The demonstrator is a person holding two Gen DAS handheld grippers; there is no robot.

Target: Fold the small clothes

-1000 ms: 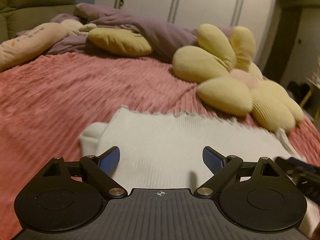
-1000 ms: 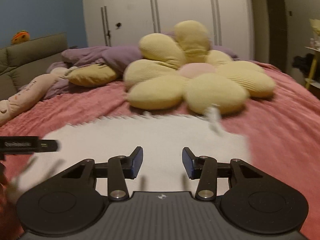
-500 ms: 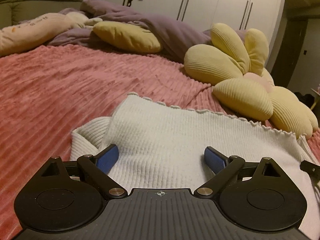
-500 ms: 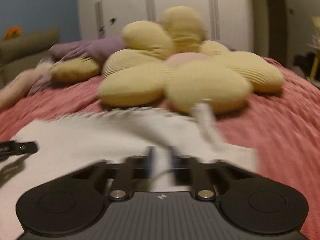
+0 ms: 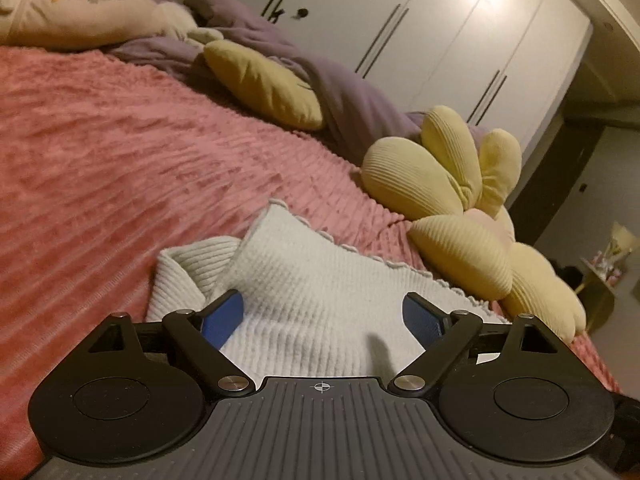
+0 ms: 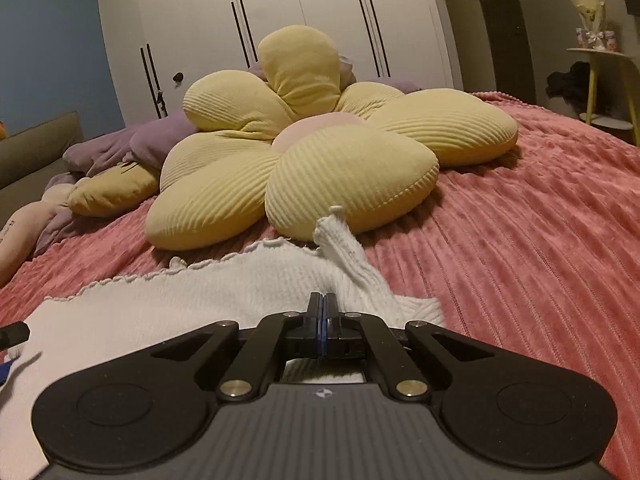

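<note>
Your left hand-held gripper (image 5: 322, 314) hovers spread wide over the near left corner of the white ribbed knit garment (image 5: 316, 304), its blue pads clear of the cloth. The garment lies flat on the pink ribbed bedspread (image 5: 120, 168), near the yellow flower-shaped cushion (image 6: 320, 148). Your right hand-held gripper (image 6: 323, 307) is pressed together, right at the garment's right edge; whether it pinches cloth you cannot tell.

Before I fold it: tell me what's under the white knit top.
The white knit top lies on the pink ribbed bedspread, which shows all around it. Anything directly beneath the fabric is covered.
</note>
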